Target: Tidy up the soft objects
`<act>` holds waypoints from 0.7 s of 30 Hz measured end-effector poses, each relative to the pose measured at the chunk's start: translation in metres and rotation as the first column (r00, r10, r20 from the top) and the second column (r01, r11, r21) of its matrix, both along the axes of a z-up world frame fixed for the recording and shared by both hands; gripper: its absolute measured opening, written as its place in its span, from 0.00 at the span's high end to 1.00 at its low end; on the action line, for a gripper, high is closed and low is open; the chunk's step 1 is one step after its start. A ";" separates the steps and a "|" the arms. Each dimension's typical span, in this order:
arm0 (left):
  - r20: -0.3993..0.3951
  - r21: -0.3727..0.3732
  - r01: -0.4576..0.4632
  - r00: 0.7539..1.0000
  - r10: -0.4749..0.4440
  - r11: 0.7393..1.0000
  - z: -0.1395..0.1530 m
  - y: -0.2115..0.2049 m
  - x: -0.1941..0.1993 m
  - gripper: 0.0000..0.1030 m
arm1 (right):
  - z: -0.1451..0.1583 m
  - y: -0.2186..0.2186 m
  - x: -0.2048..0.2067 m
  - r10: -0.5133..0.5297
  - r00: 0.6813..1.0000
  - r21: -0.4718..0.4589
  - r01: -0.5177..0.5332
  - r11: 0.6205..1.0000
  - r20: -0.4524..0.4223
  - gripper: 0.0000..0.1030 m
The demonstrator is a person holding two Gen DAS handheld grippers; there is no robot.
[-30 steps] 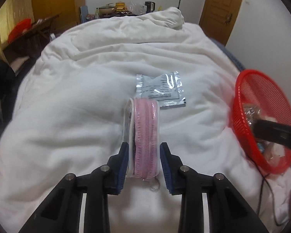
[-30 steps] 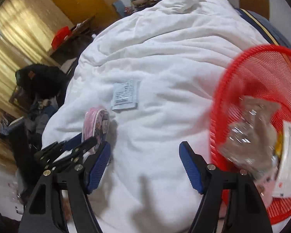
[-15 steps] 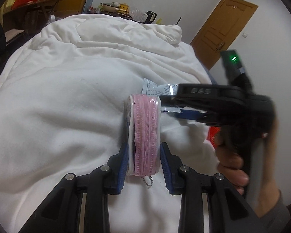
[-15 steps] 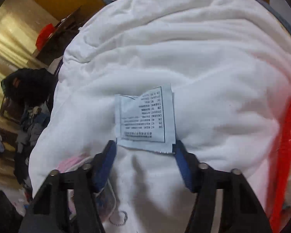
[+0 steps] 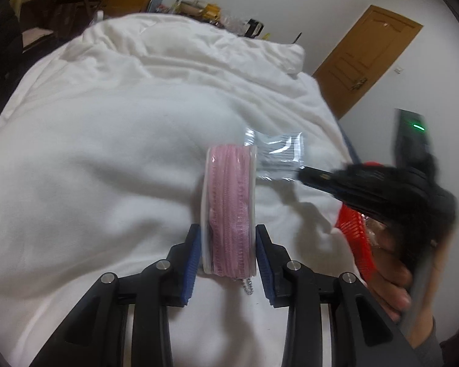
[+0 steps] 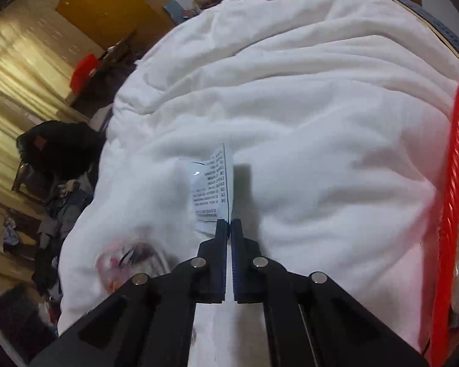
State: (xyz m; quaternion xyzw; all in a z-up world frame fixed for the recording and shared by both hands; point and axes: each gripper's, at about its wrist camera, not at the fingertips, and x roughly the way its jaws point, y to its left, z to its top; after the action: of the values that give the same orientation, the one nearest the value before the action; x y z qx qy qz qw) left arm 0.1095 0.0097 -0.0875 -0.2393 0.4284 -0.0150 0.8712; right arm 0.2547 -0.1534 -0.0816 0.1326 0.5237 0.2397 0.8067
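Observation:
My left gripper (image 5: 228,244) is shut on a pink zippered pouch (image 5: 229,208) in clear plastic and holds it upright over the white duvet (image 5: 107,159). My right gripper (image 6: 229,229) is shut on the edge of a flat silver sachet (image 6: 212,186) with printed text, lifted edge-on above the duvet (image 6: 321,153). In the left wrist view the sachet (image 5: 278,156) hangs from the right gripper's tips just right of the pouch. A red mesh basket (image 6: 456,183) stands at the right, with clear-wrapped items inside.
The basket's rim (image 5: 355,232) shows behind the right gripper and hand. A wooden door (image 5: 364,58) is at the back right. A cluttered table (image 5: 205,9) stands beyond the bed. Dark clothes (image 6: 55,150) lie on the floor at the left.
My right gripper left the basket, moved to the sachet, shut on its edge and lifted it. My left gripper kept its hold on the pink pouch and raised it a little.

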 end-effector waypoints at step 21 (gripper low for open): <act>-0.011 0.015 -0.015 1.000 0.015 1.000 -0.013 -0.004 0.005 0.63 | -0.019 -0.058 -0.042 0.038 0.998 0.091 -0.033 0.995 -0.051 0.68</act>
State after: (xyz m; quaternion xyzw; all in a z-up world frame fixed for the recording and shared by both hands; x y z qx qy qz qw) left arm 0.1147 0.0055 -0.1001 -0.2362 0.4317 -0.0040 0.8705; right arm 0.2124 -0.2113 -0.1005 0.1658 0.5357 0.2737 0.7814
